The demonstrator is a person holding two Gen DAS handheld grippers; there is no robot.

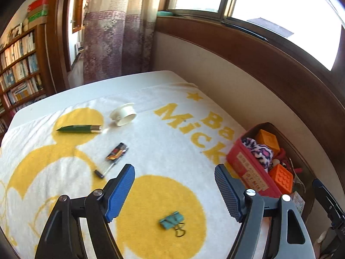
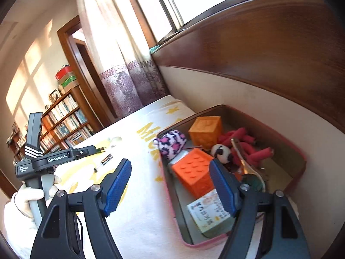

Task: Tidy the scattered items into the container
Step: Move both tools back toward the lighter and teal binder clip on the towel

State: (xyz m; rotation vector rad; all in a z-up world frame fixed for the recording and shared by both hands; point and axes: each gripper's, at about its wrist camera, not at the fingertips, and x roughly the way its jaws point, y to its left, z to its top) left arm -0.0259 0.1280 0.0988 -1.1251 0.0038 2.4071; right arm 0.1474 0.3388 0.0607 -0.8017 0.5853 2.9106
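The left tongs [image 1: 174, 177] are seen spread wide with nothing between their blue textured pads, held above a white towel printed with large yellow shapes and letters [image 1: 151, 142], which is spread over the tabletop. Just below the gap between the pads, a small teal metal binder clip with dark wire handles [image 1: 172, 222] is seen lying on a yellow circle of the towel. Beyond the left pad, a clear pen with a black cap [image 1: 105, 170] and a black and orange wrapped packet [image 1: 117, 150] lie near each other. Farther off, a dark green tube with a gold collar [image 1: 79, 128] and a white plastic spool [image 1: 123, 117] are found.

The right tongs [image 2: 170, 185] are likewise parted and empty, poised over the near rim of a red rectangular tin container [image 2: 301, 151] set at the towel's edge, against the wall. Inside the container are seen two orange rubber blocks [image 2: 194, 170], a pink, white and black patterned soft toy [image 2: 171, 142], a small black and white ball [image 2: 221, 151], a coil of red foam rollers [image 2: 248, 144], a gold metal clip [image 2: 241, 157] and a small printed card box [image 2: 207, 211]. At the left of the right wrist view, a white-gloved hand [image 2: 32, 196] is shown gripping the grey handle of the other device.
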